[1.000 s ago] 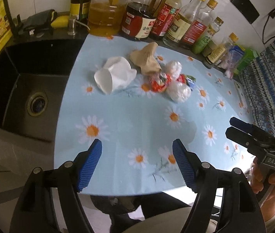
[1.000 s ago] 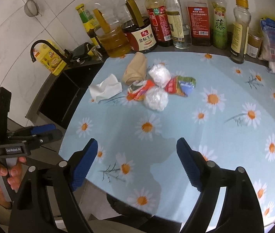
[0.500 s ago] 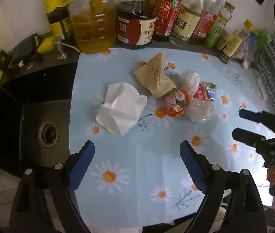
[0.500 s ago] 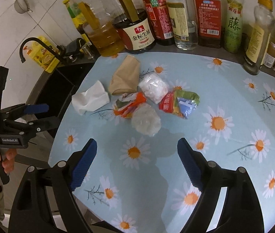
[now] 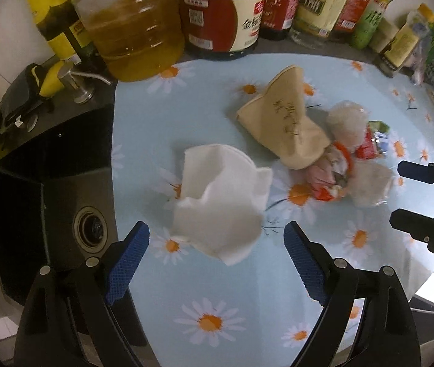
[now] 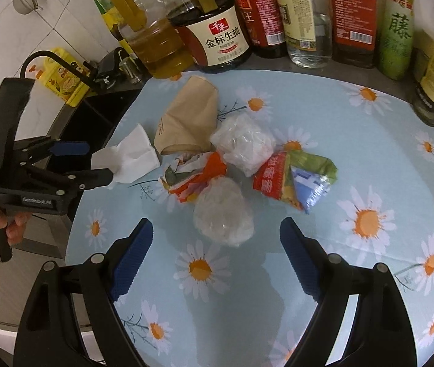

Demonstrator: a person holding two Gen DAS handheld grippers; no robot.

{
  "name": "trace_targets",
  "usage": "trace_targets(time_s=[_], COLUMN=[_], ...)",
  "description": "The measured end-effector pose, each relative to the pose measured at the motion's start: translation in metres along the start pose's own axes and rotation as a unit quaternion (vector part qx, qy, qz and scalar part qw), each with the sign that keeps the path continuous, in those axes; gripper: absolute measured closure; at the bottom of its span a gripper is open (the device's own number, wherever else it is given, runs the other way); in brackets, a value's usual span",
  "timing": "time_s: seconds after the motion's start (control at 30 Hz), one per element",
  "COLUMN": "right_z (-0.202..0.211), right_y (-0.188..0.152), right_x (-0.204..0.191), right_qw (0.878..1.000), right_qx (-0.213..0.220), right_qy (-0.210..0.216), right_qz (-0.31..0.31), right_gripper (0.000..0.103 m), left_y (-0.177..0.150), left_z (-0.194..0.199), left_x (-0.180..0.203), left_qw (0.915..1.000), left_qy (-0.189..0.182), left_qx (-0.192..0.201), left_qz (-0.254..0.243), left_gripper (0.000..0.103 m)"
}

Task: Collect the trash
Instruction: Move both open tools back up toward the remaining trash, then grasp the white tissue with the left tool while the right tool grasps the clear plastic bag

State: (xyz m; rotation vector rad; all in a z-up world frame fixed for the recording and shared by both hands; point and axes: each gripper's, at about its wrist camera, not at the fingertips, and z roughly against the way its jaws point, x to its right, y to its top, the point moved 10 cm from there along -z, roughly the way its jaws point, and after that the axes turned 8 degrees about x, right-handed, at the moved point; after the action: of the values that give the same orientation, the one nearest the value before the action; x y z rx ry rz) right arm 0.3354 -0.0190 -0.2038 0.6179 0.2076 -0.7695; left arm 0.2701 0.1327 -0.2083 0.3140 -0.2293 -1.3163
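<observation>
Now both tongs gape wide: left tongs [image 5: 215,246] flank the white tissue [image 5: 221,197], right tongs [image 6: 215,238] hover by a clear plastic wad [image 6: 223,212]. Two such wads, two wrappers and one crushed brown cup [image 6: 189,122] cluster on the daisy-print desk [image 6: 354,140]; oil jug [image 5: 134,30] half full, sink [image 5: 48,202] left.

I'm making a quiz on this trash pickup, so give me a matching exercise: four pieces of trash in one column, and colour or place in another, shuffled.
Things:
1. tissue
2. paper cup
3. snack wrapper
4. plastic ball

Descriptions:
A. red, green and blue
B. tan, lying on its side
C. clear, crumpled, nearest the right gripper
D. white, between the left gripper's open fingers

Pairs: 1-D, 2-B, 3-A, 4-C
</observation>
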Motion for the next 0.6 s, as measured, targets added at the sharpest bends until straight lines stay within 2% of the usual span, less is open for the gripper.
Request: trace_targets(time_s=[0.1,0.3,0.37,0.53,0.6], right_z=[-0.007,-0.015,-0.019,-0.023,-0.024], right_y=[0.000,-0.001,-0.002,-0.004,-0.005], right_x=[0.001,0.002,0.002,0.004,0.004], right_qw=[1.000,1.000,1.000,1.000,1.000], right_qx=[-0.003,-0.008,-0.011,-0.010,-0.010], right_qy=[0.003,0.007,0.006,0.002,0.004], right_qz=[-0.002,-0.001,0.000,0.003,0.003], right_gripper=[0.020,0.033,0.041,0.052,0.053], left_y=[0.002,0.002,0.001,0.000,-0.001], left_z=[-0.008,-0.020,-0.025,-0.030,-0.032], left_x=[-0.001,0.004,0.003,0.003,0.004], left_qw=[0.9999,0.9992,0.9988,0.9988,0.9986], left_qy=[-0.004,-0.001,0.005,0.007,0.005], left_qx=[-0.012,-0.023,-0.028,-0.029,-0.031], left_qz=[-0.004,-0.034,-0.041,-0.039,-0.042], left_gripper=[0.016,0.016,0.016,0.016,0.016])
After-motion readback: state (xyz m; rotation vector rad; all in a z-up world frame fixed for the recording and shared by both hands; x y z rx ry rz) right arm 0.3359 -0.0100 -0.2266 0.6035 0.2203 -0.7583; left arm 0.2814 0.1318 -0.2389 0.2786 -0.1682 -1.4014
